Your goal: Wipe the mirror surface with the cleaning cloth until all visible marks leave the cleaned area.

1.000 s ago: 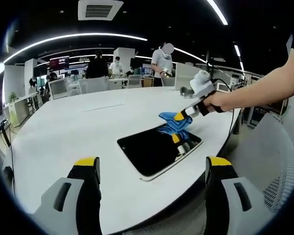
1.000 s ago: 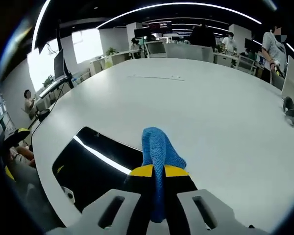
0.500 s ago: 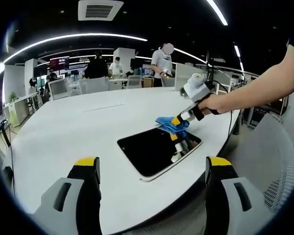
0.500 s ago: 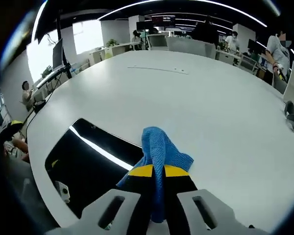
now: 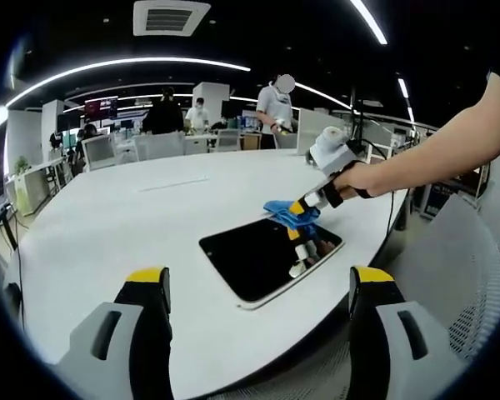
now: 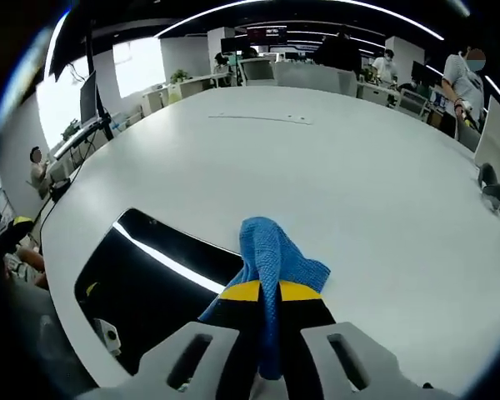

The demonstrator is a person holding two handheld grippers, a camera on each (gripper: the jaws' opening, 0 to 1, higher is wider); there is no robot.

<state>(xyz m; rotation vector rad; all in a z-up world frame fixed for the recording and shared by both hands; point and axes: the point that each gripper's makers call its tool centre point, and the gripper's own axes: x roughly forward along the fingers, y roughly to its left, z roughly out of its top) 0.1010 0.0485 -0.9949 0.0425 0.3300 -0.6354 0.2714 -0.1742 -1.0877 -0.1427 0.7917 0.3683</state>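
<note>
A dark rectangular mirror (image 5: pixel 262 252) lies flat on the white table (image 5: pixel 108 225), near its front edge. My right gripper (image 5: pixel 298 206), held by a hand reaching in from the right, is shut on a blue cleaning cloth (image 5: pixel 285 211) at the mirror's far right corner. In the right gripper view the cloth (image 6: pixel 273 254) bunches out of the shut jaws, hanging just above the mirror (image 6: pixel 146 287) and its bright edge. My left gripper (image 5: pixel 258 287) stands open near the table's front edge, short of the mirror, with nothing between its yellow-tipped fingers (image 5: pixel 147 276).
Several people stand and sit at desks beyond the table (image 5: pixel 277 104). A thin strip (image 6: pixel 258 117) lies on the far part of the table. A grey mesh chair back (image 5: pixel 475 275) stands at the right. Dark small objects (image 6: pixel 492 185) rest at the table's right edge.
My right gripper lifted the cloth a little and drew it back toward the mirror's far right corner. The left gripper has held still.
</note>
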